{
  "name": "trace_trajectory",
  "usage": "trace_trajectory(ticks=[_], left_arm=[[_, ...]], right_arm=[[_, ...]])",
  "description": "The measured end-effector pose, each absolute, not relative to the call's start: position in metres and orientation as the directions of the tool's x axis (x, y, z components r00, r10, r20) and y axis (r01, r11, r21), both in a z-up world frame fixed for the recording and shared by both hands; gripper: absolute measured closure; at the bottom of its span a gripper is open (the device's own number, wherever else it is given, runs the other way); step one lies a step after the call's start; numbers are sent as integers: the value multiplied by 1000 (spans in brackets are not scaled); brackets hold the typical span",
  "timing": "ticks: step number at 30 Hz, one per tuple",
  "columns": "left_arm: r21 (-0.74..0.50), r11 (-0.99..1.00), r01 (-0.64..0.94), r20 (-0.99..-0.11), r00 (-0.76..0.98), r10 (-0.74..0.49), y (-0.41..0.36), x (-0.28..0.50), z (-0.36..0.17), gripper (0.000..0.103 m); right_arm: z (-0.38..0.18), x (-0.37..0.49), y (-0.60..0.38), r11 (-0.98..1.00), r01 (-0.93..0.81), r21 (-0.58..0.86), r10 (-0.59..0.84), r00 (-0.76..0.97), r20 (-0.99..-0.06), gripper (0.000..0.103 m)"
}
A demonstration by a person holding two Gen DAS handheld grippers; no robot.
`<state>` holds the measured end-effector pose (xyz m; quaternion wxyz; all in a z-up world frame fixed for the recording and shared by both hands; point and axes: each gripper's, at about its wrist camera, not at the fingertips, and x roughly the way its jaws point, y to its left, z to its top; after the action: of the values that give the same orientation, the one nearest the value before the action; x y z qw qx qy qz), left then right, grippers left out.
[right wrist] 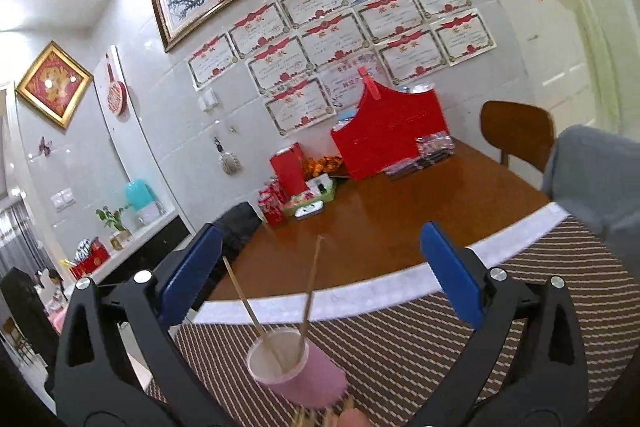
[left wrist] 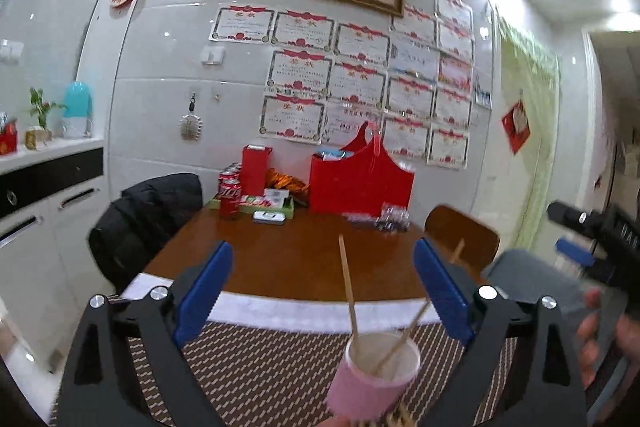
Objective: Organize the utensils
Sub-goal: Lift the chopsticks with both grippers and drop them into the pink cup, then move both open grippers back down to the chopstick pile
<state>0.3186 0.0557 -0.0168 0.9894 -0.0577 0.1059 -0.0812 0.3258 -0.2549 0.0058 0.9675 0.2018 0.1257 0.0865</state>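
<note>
Your left gripper (left wrist: 323, 295) stands with its blue pads spread wide and nothing pressed between them. Just ahead of it and low in its view sits the pink cup (left wrist: 370, 379), resting on the brown patterned placemat (left wrist: 256, 367) near the table's front edge. Two wooden chopsticks (left wrist: 347, 287) stand in the cup, leaning apart, their tips rising past the placemat's white border. More wooden sticks (left wrist: 402, 417) show at the bottom edge beside the cup, too blurred to count.

Farther right, your right gripper (right wrist: 320, 279) is likewise spread wide and empty, the same cup (right wrist: 298, 371) sitting below and between its blue pads, untouched by them. A grey sleeve (right wrist: 596, 179) reaches in over the table's right side. At the back of the wooden table (right wrist: 400, 211) stand a red gift box (right wrist: 392, 143), soda cans (right wrist: 272, 205) and a small green tray (right wrist: 320, 193) against the tiled wall.
</note>
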Motion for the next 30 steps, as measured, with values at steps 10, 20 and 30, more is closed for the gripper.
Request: trace_trajectory(ticks=[10, 20, 30], left_arm=[[-44, 987, 153, -400, 903, -158, 44, 255, -41, 13], [-37, 989, 145, -682, 719, -131, 40, 255, -134, 13], [10, 983, 183, -796, 597, -103, 20, 262, -190, 13]], right_arm=[[-23, 269, -250, 953, -97, 287, 211, 893, -398, 5], [-77, 254, -231, 956, -146, 253, 265, 797, -543, 5], [-98, 247, -229, 960, -149, 236, 264, 760, -594, 5]])
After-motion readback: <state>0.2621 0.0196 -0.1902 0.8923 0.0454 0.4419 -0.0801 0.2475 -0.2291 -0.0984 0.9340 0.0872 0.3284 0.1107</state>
